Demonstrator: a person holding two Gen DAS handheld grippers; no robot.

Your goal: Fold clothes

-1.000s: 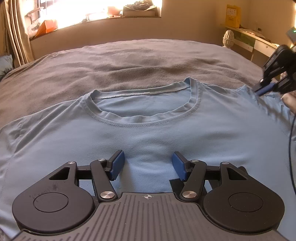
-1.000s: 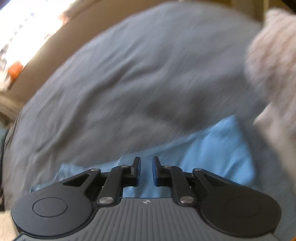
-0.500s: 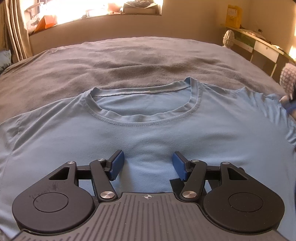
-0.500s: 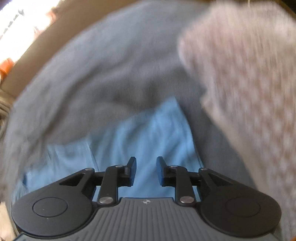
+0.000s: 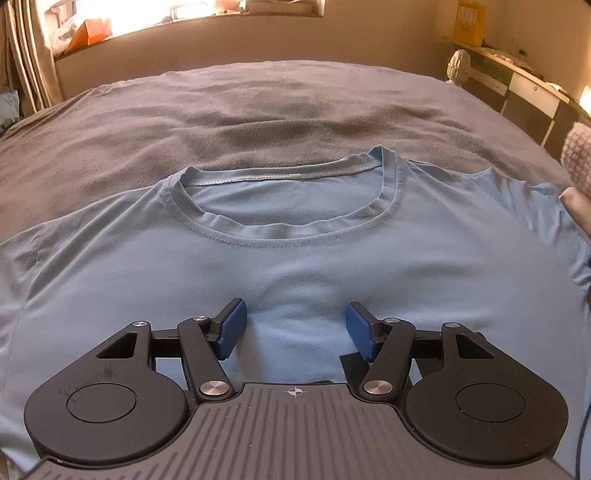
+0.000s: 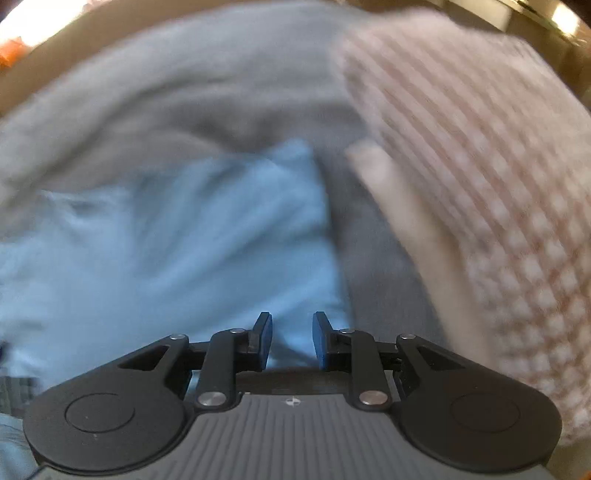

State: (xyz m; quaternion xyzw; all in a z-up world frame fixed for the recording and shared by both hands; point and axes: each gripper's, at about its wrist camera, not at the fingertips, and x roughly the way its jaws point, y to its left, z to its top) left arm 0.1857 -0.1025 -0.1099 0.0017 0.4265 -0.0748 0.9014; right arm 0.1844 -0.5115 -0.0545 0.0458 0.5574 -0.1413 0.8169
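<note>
left gripper (image 5: 294,329): jaws spread wide, nothing between them, hanging over chest of blue T-shirt (image 5: 295,266) | right gripper (image 6: 291,341): jaws a little apart, gripping nothing, above shirt's sleeve (image 6: 207,236) | T-shirt: flat, collar (image 5: 288,206) away, on grey blanket (image 5: 229,110) | knitted sleeve (image 6: 480,184) at right, blurred

Left wrist view sharp. Strong daylight from window (image 5: 192,11) at 12 o'clock, blown out to white glare. Warm sun patch at 3 o'clock edge. Soft shadows in folds of grey bedspread (image 5: 258,110). Fisheye bending at rim, dark corners. Right wrist view heavily motion-blurred: knitted sleeve (image 6: 480,184) at 2 o'clock smeared; only gripper body crisp.
</note>
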